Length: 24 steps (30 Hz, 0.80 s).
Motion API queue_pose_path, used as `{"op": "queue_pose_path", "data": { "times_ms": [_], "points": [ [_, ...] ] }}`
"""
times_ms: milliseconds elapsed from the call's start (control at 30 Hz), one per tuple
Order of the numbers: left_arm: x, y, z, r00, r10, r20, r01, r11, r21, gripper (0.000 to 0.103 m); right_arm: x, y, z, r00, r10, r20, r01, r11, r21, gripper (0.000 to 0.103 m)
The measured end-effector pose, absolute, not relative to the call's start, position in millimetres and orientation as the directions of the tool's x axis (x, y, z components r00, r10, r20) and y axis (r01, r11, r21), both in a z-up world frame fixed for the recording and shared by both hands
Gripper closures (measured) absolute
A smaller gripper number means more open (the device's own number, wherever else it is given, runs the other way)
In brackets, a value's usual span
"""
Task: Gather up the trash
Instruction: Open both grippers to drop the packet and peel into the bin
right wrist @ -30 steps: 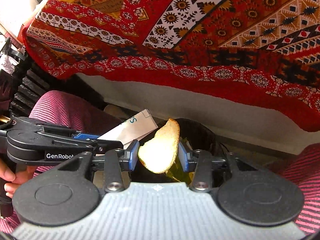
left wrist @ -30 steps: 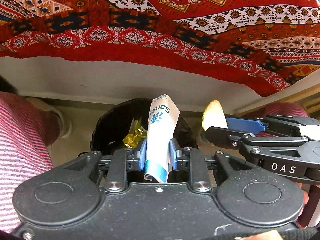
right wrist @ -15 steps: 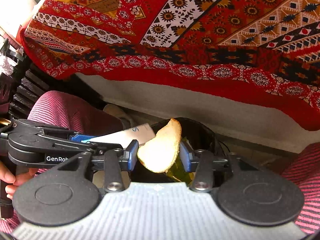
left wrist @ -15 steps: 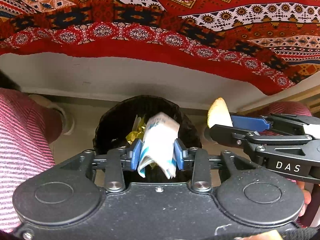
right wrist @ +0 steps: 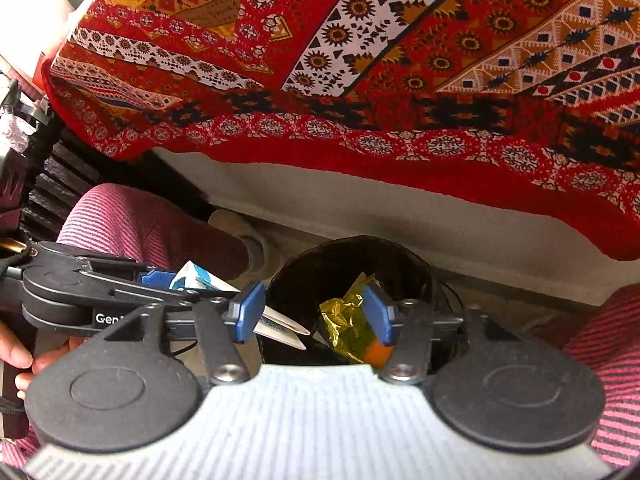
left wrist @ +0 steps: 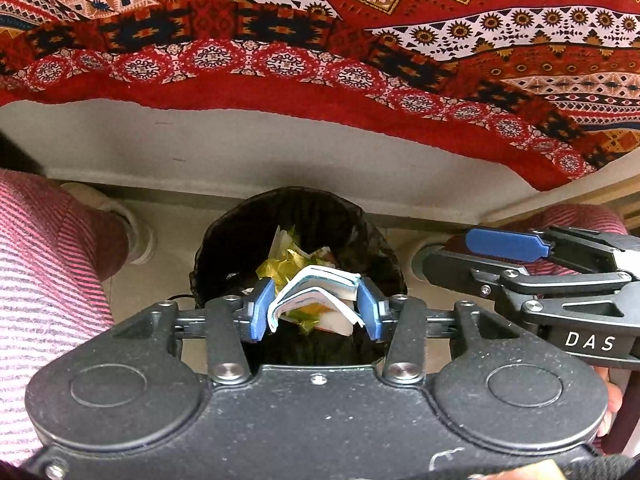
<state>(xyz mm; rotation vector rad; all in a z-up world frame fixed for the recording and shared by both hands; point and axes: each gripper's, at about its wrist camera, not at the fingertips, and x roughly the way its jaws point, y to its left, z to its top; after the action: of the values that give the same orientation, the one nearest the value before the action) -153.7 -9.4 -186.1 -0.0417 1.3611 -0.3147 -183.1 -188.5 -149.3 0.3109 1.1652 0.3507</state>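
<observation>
A black-lined bin stands on the floor below both grippers, with a gold wrapper and other scraps inside. My left gripper hangs over it, jaws opening, and a crumpled white-and-blue carton is still wedged flat between the pads. From the right wrist, the carton sticks out of the left gripper toward the bin. My right gripper is open and still widening, with nothing between its pads. Below it lies the gold wrapper. The right gripper shows empty at the right.
A red patterned cloth hangs over a pale ledge just behind the bin. A person's legs in pink striped trousers flank the bin, with a shoe on the left. A hand holds the left gripper.
The right gripper's jaws widened and the pale yellow slice dropped out of them. The left jaws spread and the upright carton tipped over and sank flat between the pads.
</observation>
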Motion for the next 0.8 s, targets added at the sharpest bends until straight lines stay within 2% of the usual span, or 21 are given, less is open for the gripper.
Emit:
{"op": "queue_pose_path", "data": {
  "times_ms": [467,800],
  "points": [
    [-156.4,-11.0,-177.8,0.195,-0.265,-0.944,0.216,0.951,-0.222,0.044,-186.0,-199.3,-141.4,0.375,0.417,-0.828,-0.092,0.905,0.415,0.031],
    [-161.0,-12.6,-127.4,0.333,-0.29,-0.897,0.284,0.938,-0.197,0.039,-184.9,-204.0,-108.7,0.453,0.403,-0.795,-0.143,0.913,0.382,0.028]
  ]
}}
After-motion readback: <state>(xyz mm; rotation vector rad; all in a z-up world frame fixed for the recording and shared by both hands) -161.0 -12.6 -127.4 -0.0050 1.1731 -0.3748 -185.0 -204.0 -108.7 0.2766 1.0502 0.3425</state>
